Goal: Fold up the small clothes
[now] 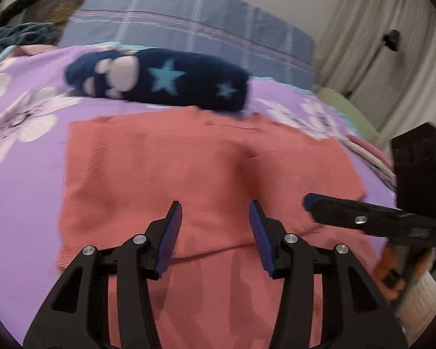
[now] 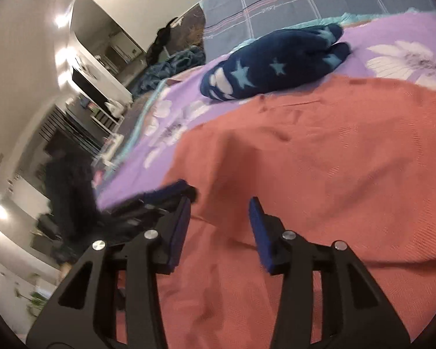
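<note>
Over coral cloth [image 1: 206, 174], hand-held grippers angled down, agape

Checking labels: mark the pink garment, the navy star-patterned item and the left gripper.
pink garment [image 1: 206, 168], left wrist view, flat middle.
navy star-patterned item [image 1: 165, 80], left wrist view, large star.
left gripper [image 1: 215, 226], left wrist view, between its fingertips.

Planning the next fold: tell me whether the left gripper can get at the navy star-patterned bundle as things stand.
Probably yes. The left gripper is open and holds nothing, and the navy bundle lies straight ahead, past the far edge of the pink cloth. Only flat cloth lies between; the right gripper sits off to the side.
</note>
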Demonstrator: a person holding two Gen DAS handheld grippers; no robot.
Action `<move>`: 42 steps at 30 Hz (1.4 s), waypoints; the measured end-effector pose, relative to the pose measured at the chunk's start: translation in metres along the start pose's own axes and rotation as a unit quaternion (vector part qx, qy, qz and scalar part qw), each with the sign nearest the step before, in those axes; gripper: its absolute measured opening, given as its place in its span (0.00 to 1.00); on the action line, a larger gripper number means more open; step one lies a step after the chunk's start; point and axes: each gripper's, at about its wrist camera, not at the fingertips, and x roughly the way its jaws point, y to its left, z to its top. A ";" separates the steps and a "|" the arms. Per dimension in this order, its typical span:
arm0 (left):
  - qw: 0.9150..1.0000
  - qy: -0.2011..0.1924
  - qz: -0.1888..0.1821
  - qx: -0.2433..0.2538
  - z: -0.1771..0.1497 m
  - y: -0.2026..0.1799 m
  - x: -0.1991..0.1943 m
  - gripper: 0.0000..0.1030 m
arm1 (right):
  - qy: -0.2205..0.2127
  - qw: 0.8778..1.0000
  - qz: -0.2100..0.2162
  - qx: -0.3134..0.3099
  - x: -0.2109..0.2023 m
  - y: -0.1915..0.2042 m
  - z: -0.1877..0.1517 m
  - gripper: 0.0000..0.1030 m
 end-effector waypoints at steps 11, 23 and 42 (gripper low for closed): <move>0.996 0.074 0.025 0.043 0.004 -0.034 0.048 0.42 | -0.035 0.989 -0.142 -0.006 -0.065 -0.063 -0.054 0.41; 0.992 0.075 0.089 0.056 0.012 -0.033 0.039 0.48 | -0.044 0.992 -0.119 0.019 -0.063 -0.075 -0.055 0.42; 0.974 -0.056 0.114 0.187 0.078 -0.096 -0.031 0.07 | -0.051 0.988 -0.141 -0.028 -0.058 -0.056 -0.047 0.33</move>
